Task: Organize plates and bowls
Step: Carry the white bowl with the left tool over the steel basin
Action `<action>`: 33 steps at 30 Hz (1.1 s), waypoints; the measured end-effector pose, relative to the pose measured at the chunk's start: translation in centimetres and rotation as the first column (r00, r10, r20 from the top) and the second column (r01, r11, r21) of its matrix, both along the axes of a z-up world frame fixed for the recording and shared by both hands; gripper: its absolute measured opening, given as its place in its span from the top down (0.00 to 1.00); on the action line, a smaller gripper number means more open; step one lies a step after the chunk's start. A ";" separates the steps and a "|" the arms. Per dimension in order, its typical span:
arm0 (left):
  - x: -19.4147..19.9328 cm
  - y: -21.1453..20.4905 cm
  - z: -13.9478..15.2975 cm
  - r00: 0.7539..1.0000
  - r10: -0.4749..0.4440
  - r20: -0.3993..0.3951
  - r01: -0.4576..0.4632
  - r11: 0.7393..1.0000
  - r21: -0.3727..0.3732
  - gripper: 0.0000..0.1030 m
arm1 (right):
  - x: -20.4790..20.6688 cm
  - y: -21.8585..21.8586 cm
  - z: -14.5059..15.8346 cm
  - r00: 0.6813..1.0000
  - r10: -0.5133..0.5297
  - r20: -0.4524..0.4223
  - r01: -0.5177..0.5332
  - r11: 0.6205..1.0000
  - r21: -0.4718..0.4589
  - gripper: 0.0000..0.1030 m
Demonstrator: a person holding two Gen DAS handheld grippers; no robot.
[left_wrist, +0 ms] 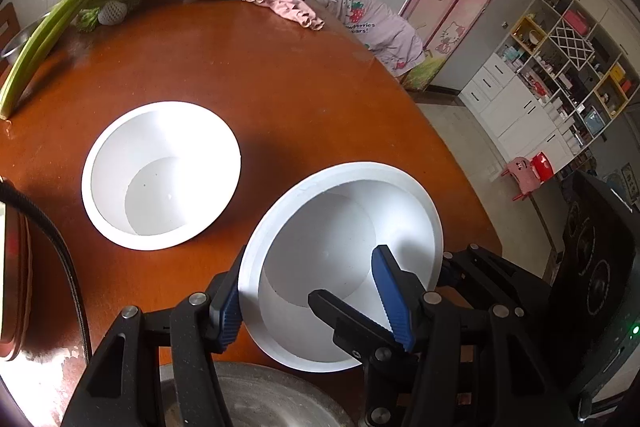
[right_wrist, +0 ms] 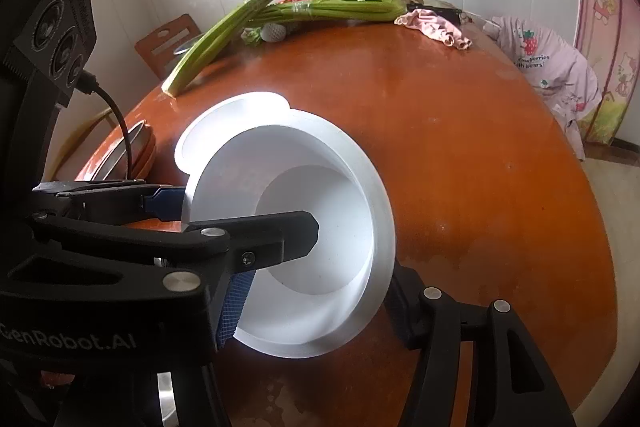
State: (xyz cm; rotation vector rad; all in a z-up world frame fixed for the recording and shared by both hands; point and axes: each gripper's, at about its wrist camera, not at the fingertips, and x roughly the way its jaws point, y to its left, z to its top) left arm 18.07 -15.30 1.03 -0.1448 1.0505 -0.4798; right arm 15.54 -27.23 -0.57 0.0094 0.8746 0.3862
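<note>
While both grippers (left_wrist: 308, 303) (right_wrist: 316, 303) pinch smooth white bowl (left_wrist: 320, 239), twin bowl (left_wrist: 160, 175) rests on glossy table (left_wrist: 280, 87).

Daylight is glaring off the white bowl (right_wrist: 280, 155), perhaps blowing out its rim; fisheye edges are bending, darkening.

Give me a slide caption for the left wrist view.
Both grippers, left and right, clamp a tilted white bowl beside a second bowl on the table.

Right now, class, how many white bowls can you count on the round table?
2. One white bowl sits flat on the table; the other, a tilted bowl, is gripped at its rim by both grippers. Others may lie out of view.
</note>
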 end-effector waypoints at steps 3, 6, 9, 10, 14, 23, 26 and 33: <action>-0.2 0.5 0.0 1.000 0.000 0.002 0.000 1.000 -0.005 0.44 | -0.1 0.2 0.3 1.000 0.003 0.011 -0.003 1.000 -0.004 0.40; -0.3 1.2 -0.2 1.000 0.015 -0.004 -0.015 1.000 -0.005 0.44 | -0.2 0.7 0.5 1.000 0.011 0.015 -0.010 1.000 -0.016 0.40; -0.3 1.8 -0.1 1.000 0.030 -0.002 -0.030 0.999 -0.010 0.44 | 0.0 1.6 0.8 0.999 0.022 0.026 -0.021 0.999 -0.038 0.40; -0.3 2.2 -0.1 0.999 0.037 0.000 -0.037 0.999 -0.013 0.44 | 0.0 1.7 0.9 0.999 0.023 0.028 -0.022 0.999 -0.041 0.40; -0.6 2.9 0.3 0.999 0.049 0.014 -0.049 0.998 -0.026 0.44 | -0.1 2.8 1.5 0.998 0.036 0.048 -0.033 0.998 -0.055 0.40; -1.6 4.5 1.7 0.997 0.063 0.050 -0.060 0.997 -0.058 0.44 | -0.2 4.5 2.8 0.995 0.058 0.076 -0.054 0.997 -0.060 0.40; -2.2 5.0 2.3 0.996 0.068 0.064 -0.064 0.996 -0.063 0.44 | -0.6 5.0 3.3 0.994 0.065 0.086 -0.060 0.996 -0.061 0.40; -3.5 6.4 3.7 0.992 0.084 0.099 -0.077 0.994 -0.077 0.44 | -2.0 6.2 4.5 0.990 0.085 0.115 -0.079 0.995 -0.059 0.40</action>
